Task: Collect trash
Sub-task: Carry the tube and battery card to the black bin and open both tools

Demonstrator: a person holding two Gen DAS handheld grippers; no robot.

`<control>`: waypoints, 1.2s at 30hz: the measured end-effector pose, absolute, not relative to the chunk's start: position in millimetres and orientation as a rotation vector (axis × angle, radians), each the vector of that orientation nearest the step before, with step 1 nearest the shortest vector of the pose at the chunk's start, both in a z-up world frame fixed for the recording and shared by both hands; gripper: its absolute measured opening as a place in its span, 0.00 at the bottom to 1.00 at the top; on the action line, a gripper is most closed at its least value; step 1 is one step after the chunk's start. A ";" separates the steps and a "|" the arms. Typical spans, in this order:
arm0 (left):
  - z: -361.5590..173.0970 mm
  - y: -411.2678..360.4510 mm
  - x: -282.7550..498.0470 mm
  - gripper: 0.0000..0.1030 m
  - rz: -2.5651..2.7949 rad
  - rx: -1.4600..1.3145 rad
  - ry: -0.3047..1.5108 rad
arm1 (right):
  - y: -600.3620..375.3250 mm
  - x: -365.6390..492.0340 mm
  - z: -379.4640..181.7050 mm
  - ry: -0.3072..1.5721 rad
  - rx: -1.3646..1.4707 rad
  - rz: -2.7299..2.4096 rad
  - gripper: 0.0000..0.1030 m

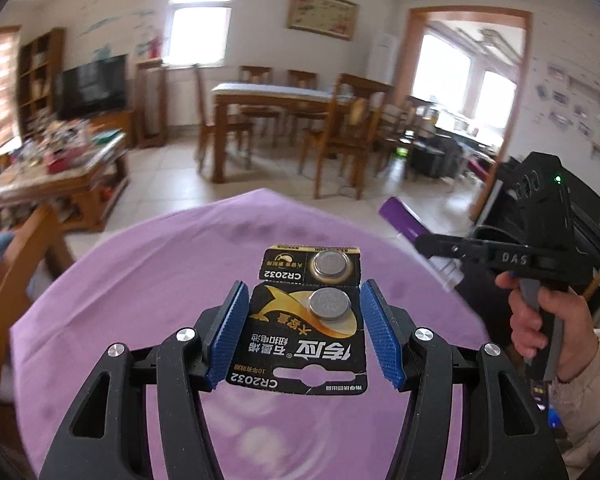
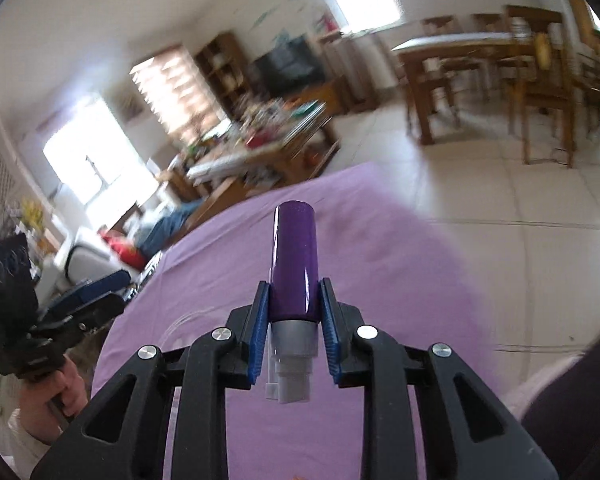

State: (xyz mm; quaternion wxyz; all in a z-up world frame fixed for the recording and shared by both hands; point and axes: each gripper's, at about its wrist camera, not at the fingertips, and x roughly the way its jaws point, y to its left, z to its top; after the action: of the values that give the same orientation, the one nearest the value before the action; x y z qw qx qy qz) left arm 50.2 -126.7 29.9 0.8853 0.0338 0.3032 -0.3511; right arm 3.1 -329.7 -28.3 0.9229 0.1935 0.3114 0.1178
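A black CR2032 coin-battery card (image 1: 304, 320) with two silver cells sits between the blue pads of my left gripper (image 1: 302, 328), held above the purple tablecloth (image 1: 140, 280). The left pad touches its edge. The right pad stands just off it. My right gripper (image 2: 294, 320) is shut on a purple bottle (image 2: 294, 260) with a grey and white cap end, held above the cloth (image 2: 380, 280). In the left wrist view the right gripper (image 1: 440, 244) and the bottle (image 1: 400, 220) are at the right, above the table's edge.
A wooden dining table with chairs (image 1: 284, 108) stands behind. A cluttered coffee table (image 1: 56, 164) is at the left with a TV (image 1: 92, 86) behind it. A wooden chair back (image 1: 16, 272) is near the table's left edge. The floor is tiled.
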 end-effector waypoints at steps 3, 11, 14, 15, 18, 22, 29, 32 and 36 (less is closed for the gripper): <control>30.8 -173.5 44.9 0.56 -0.830 0.075 0.630 | -378.6 -28.1 -22.7 0.588 0.431 0.156 0.24; 11.9 -315.6 16.4 0.56 -1.112 0.075 0.663 | -490.8 -112.8 -30.4 0.505 0.506 -0.098 0.24; -0.4 -366.0 4.3 0.57 -1.189 0.081 0.683 | -522.8 -135.4 -41.0 0.493 0.536 -0.185 0.24; -4.8 -377.5 1.6 0.57 -1.206 0.079 0.689 | -535.6 -145.0 -47.1 0.490 0.555 -0.218 0.24; -16.7 -421.7 -6.3 0.57 -1.280 0.066 0.719 | -557.6 -160.4 -59.4 0.486 0.595 -0.264 0.24; -33.6 -469.2 -18.4 0.57 -1.317 0.081 0.745 | -570.1 -177.8 -77.1 0.493 0.633 -0.295 0.24; -58.1 -528.3 -32.4 0.57 -1.320 0.141 0.776 | -586.5 -193.9 -88.9 0.486 0.667 -0.300 0.24; -64.2 -542.3 -32.9 0.57 -1.312 0.162 0.782 | -592.4 -199.9 -92.2 0.481 0.675 -0.296 0.24; -62.2 -548.5 -39.0 0.57 -1.301 0.183 0.782 | -595.5 -203.4 -92.8 0.476 0.685 -0.292 0.24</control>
State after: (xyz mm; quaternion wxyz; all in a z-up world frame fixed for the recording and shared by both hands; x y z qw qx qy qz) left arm -39.0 -548.5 -62.2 0.7217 0.0830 0.3540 -0.5890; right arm -203.4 -595.5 -92.8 0.9040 0.3314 0.2303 -0.1415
